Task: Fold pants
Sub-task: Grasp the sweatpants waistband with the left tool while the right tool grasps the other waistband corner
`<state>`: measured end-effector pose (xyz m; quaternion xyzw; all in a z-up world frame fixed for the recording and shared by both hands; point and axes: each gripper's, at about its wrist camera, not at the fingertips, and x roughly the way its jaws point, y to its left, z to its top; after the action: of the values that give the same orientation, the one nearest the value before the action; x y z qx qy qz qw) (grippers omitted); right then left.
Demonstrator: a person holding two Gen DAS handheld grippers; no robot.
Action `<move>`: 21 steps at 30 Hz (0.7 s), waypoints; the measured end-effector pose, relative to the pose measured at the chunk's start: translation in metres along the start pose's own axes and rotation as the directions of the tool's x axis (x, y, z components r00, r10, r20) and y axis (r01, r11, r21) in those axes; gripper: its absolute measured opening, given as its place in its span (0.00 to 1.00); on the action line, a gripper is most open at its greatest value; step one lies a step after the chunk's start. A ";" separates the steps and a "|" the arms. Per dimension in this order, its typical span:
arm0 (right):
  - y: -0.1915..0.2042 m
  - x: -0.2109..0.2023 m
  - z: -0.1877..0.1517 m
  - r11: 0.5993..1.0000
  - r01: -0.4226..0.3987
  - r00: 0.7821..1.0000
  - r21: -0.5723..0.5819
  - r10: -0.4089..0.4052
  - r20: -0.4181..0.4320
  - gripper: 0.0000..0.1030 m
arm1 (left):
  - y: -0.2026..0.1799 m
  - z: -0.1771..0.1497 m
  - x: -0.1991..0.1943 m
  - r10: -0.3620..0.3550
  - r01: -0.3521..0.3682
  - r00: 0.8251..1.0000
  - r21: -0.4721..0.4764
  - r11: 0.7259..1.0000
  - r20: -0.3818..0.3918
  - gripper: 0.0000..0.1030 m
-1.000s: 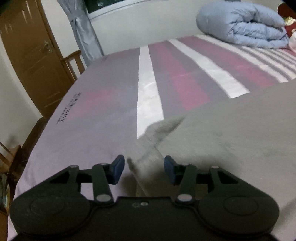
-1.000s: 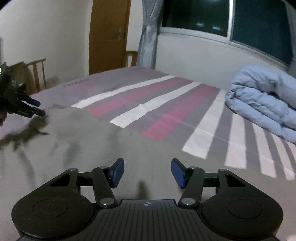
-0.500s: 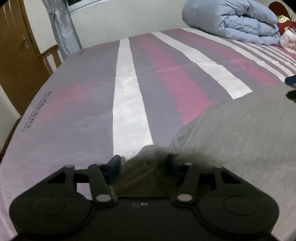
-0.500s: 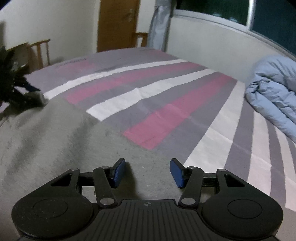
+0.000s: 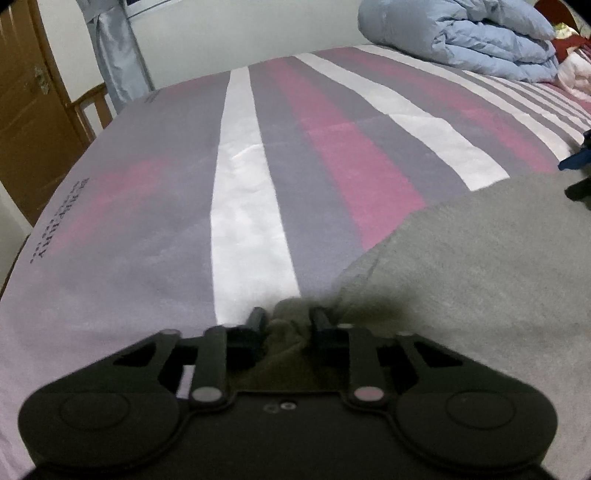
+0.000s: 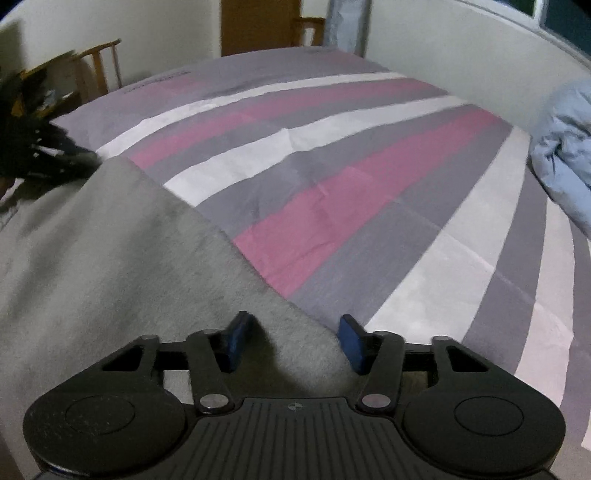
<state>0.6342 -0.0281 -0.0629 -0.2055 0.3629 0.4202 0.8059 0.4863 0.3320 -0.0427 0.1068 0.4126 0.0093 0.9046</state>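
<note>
The grey pants (image 5: 480, 266) lie flat on the striped bed (image 5: 236, 206). My left gripper (image 5: 289, 319) is shut on a bunched corner of the pants at their left edge. In the right wrist view the pants (image 6: 110, 258) fill the left half. My right gripper (image 6: 293, 334) is open, low over the pants' other corner, with cloth between its blue fingers (image 6: 351, 341). The left gripper (image 6: 44, 155) shows blurred at the far left of that view. The right gripper's fingertip (image 5: 576, 160) shows at the left wrist view's right edge.
A folded light-blue duvet (image 5: 461, 33) lies at the head of the bed, also in the right wrist view (image 6: 561, 147). A wooden door (image 5: 26, 110), a chair (image 6: 99, 62) and a grey curtain (image 5: 114, 55) stand beyond the bed's far edge.
My left gripper moved onto the pants' corner and closed on it. My right gripper dropped lower over the other corner and stayed open.
</note>
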 end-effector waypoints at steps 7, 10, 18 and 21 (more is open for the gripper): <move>0.024 -0.024 -0.001 0.995 0.079 0.996 -0.067 -0.077 0.033 0.09 | 0.005 -0.003 -0.024 0.004 -0.002 0.997 -0.033 0.999 0.079 0.08; 0.029 -0.044 -0.002 0.996 0.075 0.996 -0.054 -0.072 0.056 0.09 | 0.008 -0.003 -0.046 -0.009 0.014 0.991 -0.042 0.999 0.134 0.08; 0.069 -0.135 -0.019 0.994 0.097 0.986 -0.057 -0.088 0.140 0.09 | 0.007 -0.014 -0.124 -0.054 0.078 0.958 -0.072 0.994 0.281 0.08; 0.098 -0.172 -0.035 0.990 0.117 0.980 -0.079 -0.103 0.168 0.09 | 0.002 -0.028 -0.154 -0.073 0.097 0.940 -0.058 0.994 0.334 0.08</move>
<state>0.4732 -0.0858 0.0420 -0.2257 0.2648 0.4060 0.8450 0.3643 0.3225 0.0548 0.0558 0.2584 -0.0327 0.9639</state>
